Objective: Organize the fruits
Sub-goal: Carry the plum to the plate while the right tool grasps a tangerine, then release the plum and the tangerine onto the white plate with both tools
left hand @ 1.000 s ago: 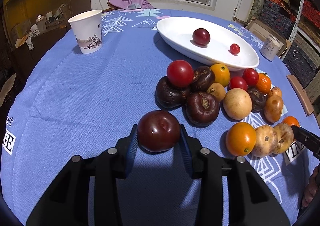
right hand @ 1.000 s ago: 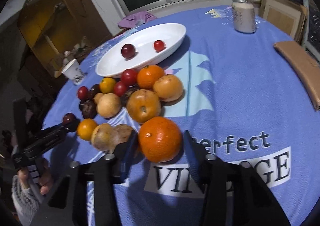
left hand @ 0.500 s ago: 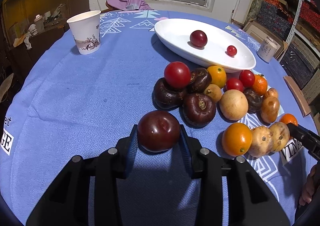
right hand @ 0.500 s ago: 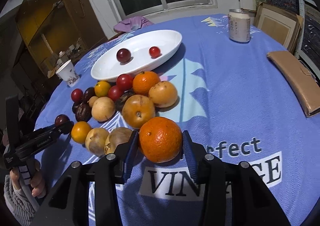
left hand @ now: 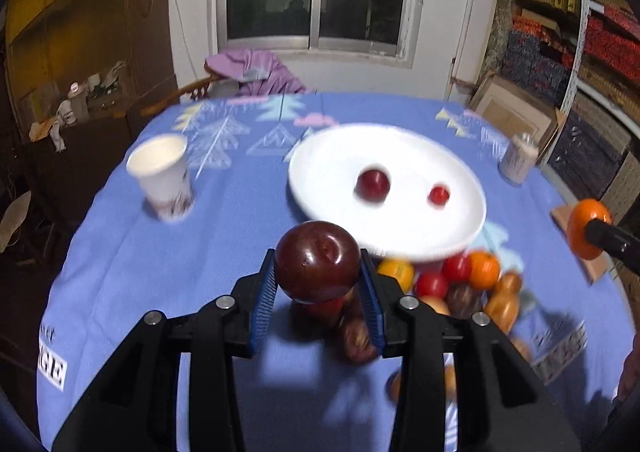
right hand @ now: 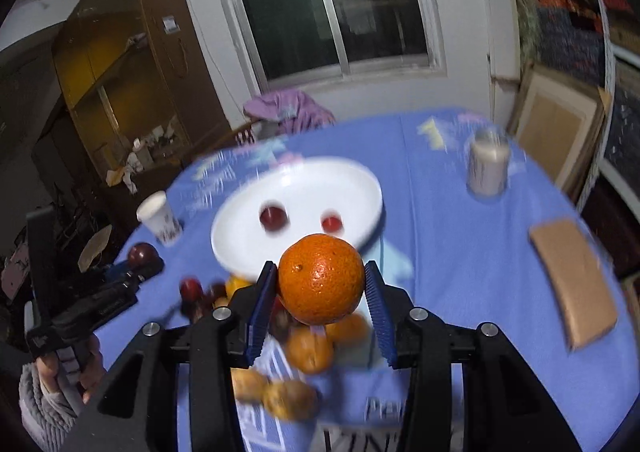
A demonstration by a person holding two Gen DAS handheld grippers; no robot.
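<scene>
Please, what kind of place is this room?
Probably a lived-in home room, partly used for storage: a round table under a blue tablecloth, a night-dark window, a cluttered wooden cabinet, and stacked boxes on shelves.

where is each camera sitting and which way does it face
Left wrist: on the left gripper, facing across the table to the window; its fingers clamp a dark plum.
Right wrist: on the right gripper, facing likewise; holds an orange; the left hand shows.
Shared: white plate, paper cup.
</scene>
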